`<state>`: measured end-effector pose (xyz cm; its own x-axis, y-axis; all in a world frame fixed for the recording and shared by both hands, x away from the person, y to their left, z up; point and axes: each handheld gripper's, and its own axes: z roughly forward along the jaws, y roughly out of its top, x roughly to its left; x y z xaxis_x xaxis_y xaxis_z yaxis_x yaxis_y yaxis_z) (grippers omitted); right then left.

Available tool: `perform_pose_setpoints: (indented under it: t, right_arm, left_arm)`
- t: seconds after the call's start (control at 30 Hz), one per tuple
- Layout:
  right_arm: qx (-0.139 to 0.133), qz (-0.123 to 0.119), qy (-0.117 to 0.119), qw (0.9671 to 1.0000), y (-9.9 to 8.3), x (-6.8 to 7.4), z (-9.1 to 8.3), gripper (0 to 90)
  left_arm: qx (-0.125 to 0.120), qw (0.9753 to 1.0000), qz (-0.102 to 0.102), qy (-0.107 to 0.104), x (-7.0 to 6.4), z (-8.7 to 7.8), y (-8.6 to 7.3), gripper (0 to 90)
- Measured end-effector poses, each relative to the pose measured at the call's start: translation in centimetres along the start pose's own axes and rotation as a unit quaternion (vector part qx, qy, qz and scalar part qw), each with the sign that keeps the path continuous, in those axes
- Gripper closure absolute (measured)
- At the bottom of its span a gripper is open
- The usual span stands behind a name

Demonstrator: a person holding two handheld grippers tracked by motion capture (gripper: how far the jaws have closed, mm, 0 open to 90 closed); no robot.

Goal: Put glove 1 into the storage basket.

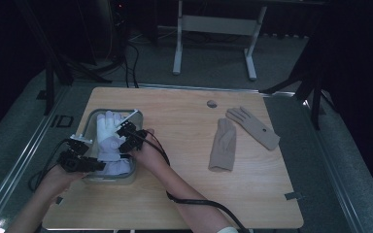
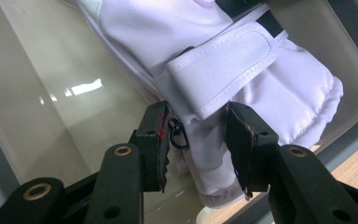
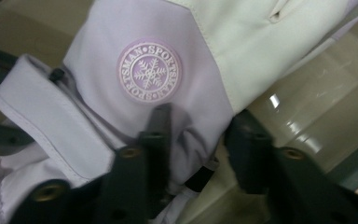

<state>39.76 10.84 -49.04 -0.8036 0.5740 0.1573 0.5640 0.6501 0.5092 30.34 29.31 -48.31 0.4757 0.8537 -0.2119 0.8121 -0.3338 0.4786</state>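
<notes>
Left gripper view: white padded glove [image 2: 242, 70] lying in grey tray [image 2: 37, 121], soft, light, slack; left gripper [image 2: 198, 140] fingers open astride cuff, right gripper [image 3: 198, 135] fingers open at edge; best pinched at cuff strap.

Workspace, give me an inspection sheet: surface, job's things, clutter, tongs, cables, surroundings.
Surface: wooden table, bare at the front.
Job's things: white and lilac ski glove lying in the grey tray, cuff toward the person.
Clutter: two beige gloves at right, one small grey object.
Tongs: left tongs open around the cuff; right tongs open astride the glove's edge.
Cables: black cable crosses the table front.
Surroundings: white frame legs on grey floor.
</notes>
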Motion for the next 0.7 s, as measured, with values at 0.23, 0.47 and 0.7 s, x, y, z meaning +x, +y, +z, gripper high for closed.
perform_pose_setpoints:
  t: [0.23, 0.47, 0.7]
  right_arm:
    - [-0.045, -0.004, 0.007, 0.9990, 0.1, -0.5, -1.7, 31.0]
    - [-0.064, -0.036, 0.037, 0.9966, -0.1, -0.2, -3.9, 14.5]
    - [-0.078, -0.033, 0.019, 0.9962, -1.0, -1.0, -5.6, 14.6]
  left_arm:
    - [-0.027, 0.9995, 0.001, 0.017, -0.5, -0.9, 0.0, 59.5]
    - [-0.064, 0.9977, 0.005, 0.021, -1.7, -1.9, 0.5, 59.4]
    - [-0.083, 0.9962, 0.019, 0.015, -3.4, -1.8, 1.3, 59.4]
